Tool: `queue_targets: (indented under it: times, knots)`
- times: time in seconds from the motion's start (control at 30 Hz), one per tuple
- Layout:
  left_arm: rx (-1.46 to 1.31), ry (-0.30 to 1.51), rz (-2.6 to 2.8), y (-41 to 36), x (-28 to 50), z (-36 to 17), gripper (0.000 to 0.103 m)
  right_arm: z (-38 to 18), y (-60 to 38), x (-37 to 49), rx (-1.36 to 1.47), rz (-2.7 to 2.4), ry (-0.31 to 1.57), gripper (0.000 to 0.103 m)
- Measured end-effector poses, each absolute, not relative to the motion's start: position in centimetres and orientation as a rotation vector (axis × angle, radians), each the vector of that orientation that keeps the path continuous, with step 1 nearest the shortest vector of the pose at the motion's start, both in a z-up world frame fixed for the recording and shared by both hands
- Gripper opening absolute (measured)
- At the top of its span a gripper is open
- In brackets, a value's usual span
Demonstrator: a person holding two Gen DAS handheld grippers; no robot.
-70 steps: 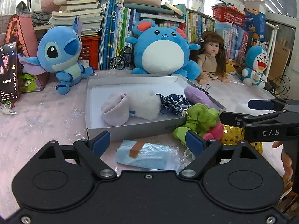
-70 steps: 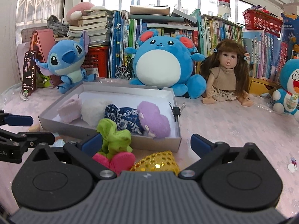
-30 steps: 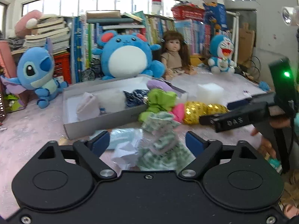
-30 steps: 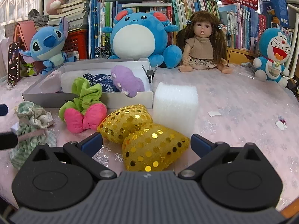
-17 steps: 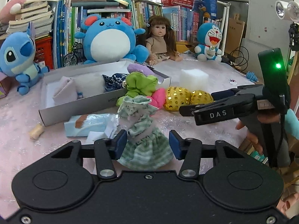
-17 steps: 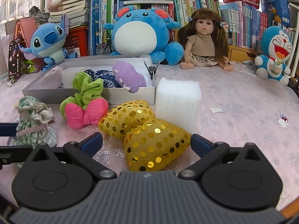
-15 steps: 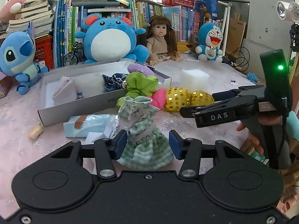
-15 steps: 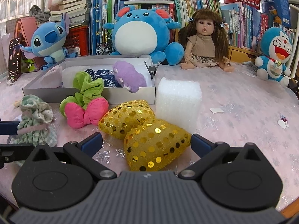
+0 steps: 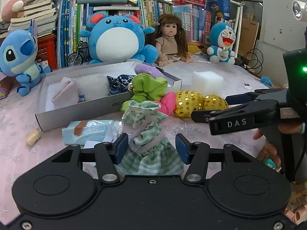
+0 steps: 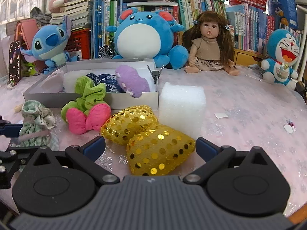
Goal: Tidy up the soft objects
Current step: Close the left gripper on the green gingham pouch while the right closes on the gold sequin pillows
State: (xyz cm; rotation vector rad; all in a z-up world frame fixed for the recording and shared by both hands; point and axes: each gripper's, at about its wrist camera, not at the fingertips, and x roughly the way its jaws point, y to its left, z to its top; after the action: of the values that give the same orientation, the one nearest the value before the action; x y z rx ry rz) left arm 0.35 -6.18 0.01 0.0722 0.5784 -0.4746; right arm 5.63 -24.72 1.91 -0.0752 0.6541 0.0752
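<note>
A green checked doll dress (image 9: 147, 134) stands on the pink table just in front of the grey box (image 9: 76, 113). My left gripper (image 9: 151, 148) has the dress's skirt between its blue pads and pressed by them; the jaws are opening slightly. The same dress (image 10: 36, 126) shows at the left of the right wrist view, beside the left gripper (image 10: 7, 130). My right gripper (image 10: 150, 147) is open wide, with a gold sequin bow (image 10: 145, 132) lying between its fingers, untouched. A green and pink bow (image 10: 88, 103) leans on the box front. Several soft items lie in the box.
A white foam cube (image 10: 182, 103) stands right of the box. A blue mask pack (image 9: 90, 132) lies left of the dress. Plush toys, a doll (image 10: 209, 48) and books line the back. A person's hand (image 9: 268, 145) holds the right gripper (image 9: 211, 106).
The left jaws went from wide open to closed around the dress, and the left gripper moved in closer to it. The right gripper kept still.
</note>
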Motion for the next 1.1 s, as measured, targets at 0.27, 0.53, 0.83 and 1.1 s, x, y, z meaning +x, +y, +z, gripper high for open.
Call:
queue_targets:
  times: [0.27, 0.53, 0.83, 1.1]
  knots:
    - [0.072, 0.583, -0.471, -6.4, 0.5, -0.3, 0.052, 1.7, -24.1, 5.6, -0.110, 0.072, 0.653, 0.103]
    - [0.067, 0.587, -0.454, -6.6, 0.3, -0.7, 0.048, 1.1, -24.1, 5.6, -0.085, 0.057, 0.660, 0.103]
    - [0.055, 0.584, -0.421, -6.4, 0.1, -0.4, 0.033, 1.2, -24.2, 5.1, -0.088, 0.020, 0.636, 0.073]
    - [0.038, 0.562, -0.425, -6.3, -0.5, 0.8, 0.032, 1.5, -24.7, 4.2, -0.044, -0.013, 0.614, 0.058]
